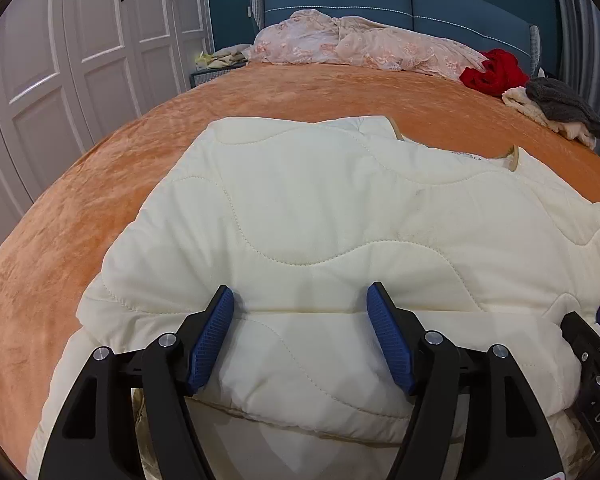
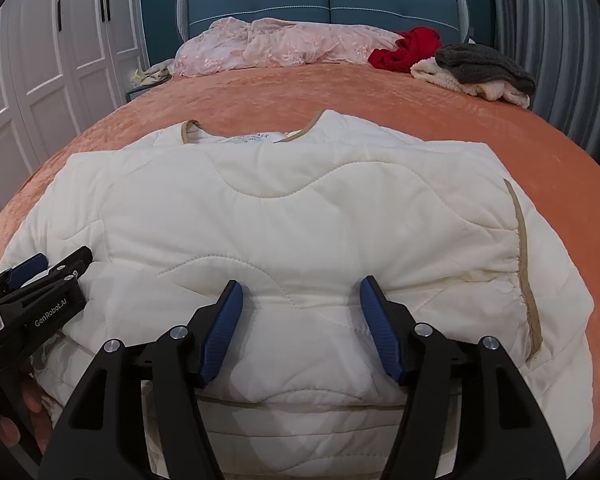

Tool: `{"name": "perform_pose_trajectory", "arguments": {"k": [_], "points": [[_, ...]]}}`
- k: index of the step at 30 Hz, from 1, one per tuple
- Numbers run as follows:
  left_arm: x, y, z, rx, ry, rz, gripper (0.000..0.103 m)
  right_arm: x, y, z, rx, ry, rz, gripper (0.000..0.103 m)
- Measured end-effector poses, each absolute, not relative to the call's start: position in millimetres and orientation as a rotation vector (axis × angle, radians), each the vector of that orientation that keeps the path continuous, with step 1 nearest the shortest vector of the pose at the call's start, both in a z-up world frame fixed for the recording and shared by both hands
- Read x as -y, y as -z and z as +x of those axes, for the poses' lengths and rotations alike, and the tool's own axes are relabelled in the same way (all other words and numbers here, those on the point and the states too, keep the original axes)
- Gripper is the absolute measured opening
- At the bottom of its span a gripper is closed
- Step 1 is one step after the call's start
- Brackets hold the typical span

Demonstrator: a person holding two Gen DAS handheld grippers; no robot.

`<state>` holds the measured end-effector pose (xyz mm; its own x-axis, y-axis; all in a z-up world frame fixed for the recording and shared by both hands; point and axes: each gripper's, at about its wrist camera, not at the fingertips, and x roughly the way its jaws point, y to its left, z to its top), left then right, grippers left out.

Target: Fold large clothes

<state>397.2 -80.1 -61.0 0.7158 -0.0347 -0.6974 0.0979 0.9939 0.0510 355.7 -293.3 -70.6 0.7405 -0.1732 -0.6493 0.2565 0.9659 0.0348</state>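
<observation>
The left gripper and the right gripper both stand wide apart over the near folded edge of the cream quilted jacket, and neither holds anything between its blue pads. The jacket lies flat on the orange bed, its near hem cut off by the lower frame. Bare blanket stays free on both sides and beyond the collar. Far back lie a pink bedding heap, a red garment and a grey-and-cream pile.
</observation>
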Motion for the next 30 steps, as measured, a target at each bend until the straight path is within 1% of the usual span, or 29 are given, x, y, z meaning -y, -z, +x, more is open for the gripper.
{"name": "perform_pose_trajectory", "arguments": {"k": [17, 19, 21, 23, 25, 27, 30], "points": [[82, 64, 397, -0.751, 0.064, 0.099, 0.067, 292, 71, 355, -0.683, 0.245, 0.112, 0.06], [82, 62, 397, -0.768, 0.065, 0.1, 0.068, 294, 68, 357, -0.703, 0.237, 0.123, 0.064], [75, 51, 399, -0.799, 0.09, 0.063, 0.069, 295, 59, 356, -0.714, 0.235, 0.133, 0.065], [59, 32, 400, -0.826, 0.157, -0.016, 0.069, 296, 39, 346, -0.664, 0.206, 0.152, 0.066], [43, 12, 401, -0.806, 0.206, -0.075, 0.069, 296, 18, 342, -0.603, 0.154, 0.168, 0.073], [28, -15, 413, -0.739, 0.214, -0.094, 0.069, 293, -3, 363, -0.59, 0.095, 0.175, 0.079], [28, -33, 452, -0.725, 0.202, -0.055, 0.069, 286, -19, 415, -0.614, -0.003, 0.239, 0.08]]}}
